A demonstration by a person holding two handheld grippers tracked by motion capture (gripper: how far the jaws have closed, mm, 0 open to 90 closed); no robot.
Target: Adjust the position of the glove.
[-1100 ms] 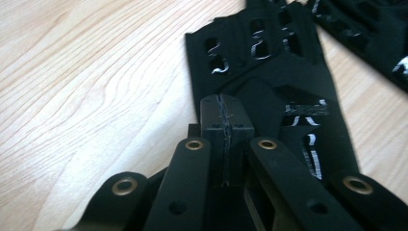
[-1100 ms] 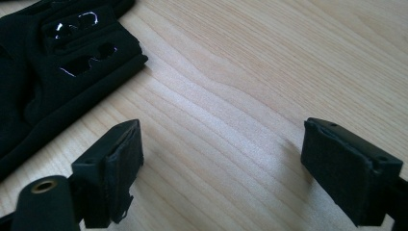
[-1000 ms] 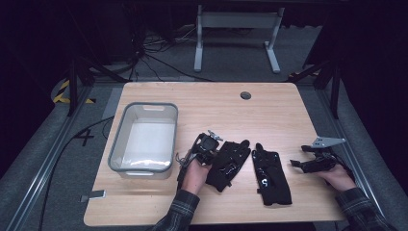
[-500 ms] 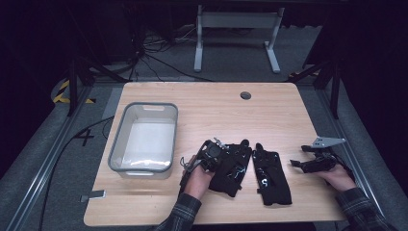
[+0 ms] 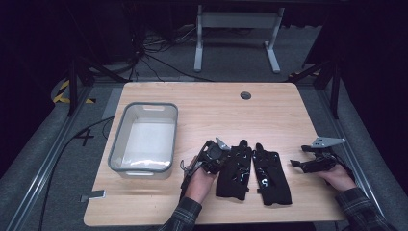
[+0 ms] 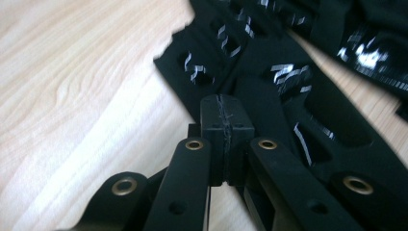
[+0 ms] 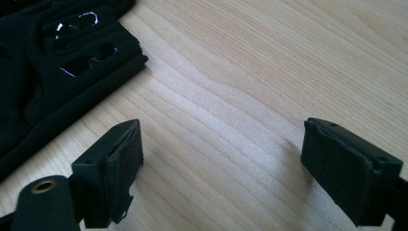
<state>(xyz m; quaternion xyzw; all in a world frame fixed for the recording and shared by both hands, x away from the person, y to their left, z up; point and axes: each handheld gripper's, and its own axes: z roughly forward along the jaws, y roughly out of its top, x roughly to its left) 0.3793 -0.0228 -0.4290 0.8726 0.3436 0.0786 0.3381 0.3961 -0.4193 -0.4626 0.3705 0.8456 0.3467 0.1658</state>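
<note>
A: How far along with the gloves?

B: Hardly begun, to judge by the table (image 5: 216, 110). Nothing inside the grey bin (image 5: 144, 107) at the left, apart from its pale bottom. Flat on the wood near the front edge, side by side and just apart: the left glove (image 5: 234, 171) and the right glove (image 5: 272, 175), both black.

A: And the left gripper (image 6: 226, 115)?

B: Closed fully, pad against pad, right at the edge of the left glove. Cannot tell whether any fabric is caught between the pads; from the left gripper view, looks like none, or only a thin fold.

A: The right gripper (image 7: 226, 163)?

B: Wide apart, holding nothing, low over bare wood just to the right of the right glove.

A: So what remains?

B: Probably almost everything: getting a sure hold on the first glove, lifting it, carrying it over to the bin if meant to go there, then doing the same with the second one.
</note>
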